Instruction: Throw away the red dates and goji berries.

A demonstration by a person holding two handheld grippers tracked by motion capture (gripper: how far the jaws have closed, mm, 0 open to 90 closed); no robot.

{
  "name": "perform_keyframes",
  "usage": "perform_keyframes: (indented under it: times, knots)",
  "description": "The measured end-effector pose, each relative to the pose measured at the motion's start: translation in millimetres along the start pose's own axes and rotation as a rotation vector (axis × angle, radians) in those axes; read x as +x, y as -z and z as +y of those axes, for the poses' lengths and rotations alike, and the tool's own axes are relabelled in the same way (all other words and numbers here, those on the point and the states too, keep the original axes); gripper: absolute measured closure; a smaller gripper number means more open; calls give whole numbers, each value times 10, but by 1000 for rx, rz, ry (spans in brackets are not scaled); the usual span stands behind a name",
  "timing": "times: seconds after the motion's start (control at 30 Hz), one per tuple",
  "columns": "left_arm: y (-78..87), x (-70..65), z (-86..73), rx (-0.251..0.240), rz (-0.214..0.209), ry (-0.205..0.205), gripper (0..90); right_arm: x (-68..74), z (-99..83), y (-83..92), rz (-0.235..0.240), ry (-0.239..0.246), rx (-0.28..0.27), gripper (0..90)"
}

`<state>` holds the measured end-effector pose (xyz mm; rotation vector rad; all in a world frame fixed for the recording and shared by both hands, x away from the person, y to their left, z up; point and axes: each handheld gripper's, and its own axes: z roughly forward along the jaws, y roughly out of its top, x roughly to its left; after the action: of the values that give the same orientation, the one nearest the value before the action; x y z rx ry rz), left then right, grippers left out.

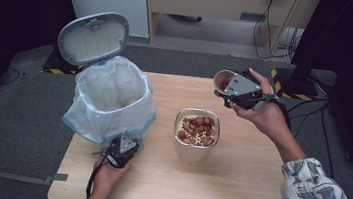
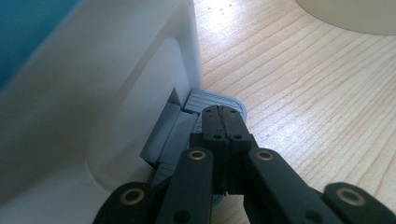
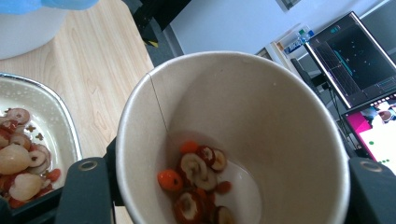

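Holding a paper cup (image 1: 223, 79) in the right gripper (image 1: 230, 91), we see it lifted above the far right part of the table (image 1: 235, 186), beyond the metal container (image 1: 196, 141) of sliced dried fruit. The right gripper view shows the cup (image 3: 233, 135) clamped between the 2 jaws at its sides, with a few fruit slices (image 3: 196, 182) and a little liquid left at the bottom. We judge the cup light, thin-walled and easily crushed; the grip belongs on the side wall below the rolled rim, firm enough to stop slipping yet not so tight as to ovalise the mouth. A wet interior may soften the paper, so we would keep tilts slow.

The left gripper (image 1: 120, 154) rests at the foot of the pedal bin (image 1: 109, 99), its lid (image 1: 92, 37) raised. In the left gripper view the jaws are pressed together, empty, their tips bearing on the grey pedal (image 2: 215, 100).
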<state>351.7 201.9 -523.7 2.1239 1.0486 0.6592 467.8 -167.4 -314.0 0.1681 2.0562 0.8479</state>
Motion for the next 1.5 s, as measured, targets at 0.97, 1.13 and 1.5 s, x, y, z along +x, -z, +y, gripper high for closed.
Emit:
perform_keyframes:
  times: [0.97, 1.13, 1.5]
  knots:
    - [0, 2, 0, 0, -3, 4, 892, 23, 134, -26, -41, 109, 47, 326]
    - [-2, -1, 0, -3, -3, 7, 893, 28, 186, -14, -48, 156, 53, 326]
    - [-2, -1, 1, -3, -3, 6, 892, 41, 252, 7, -75, 237, 71, 326]
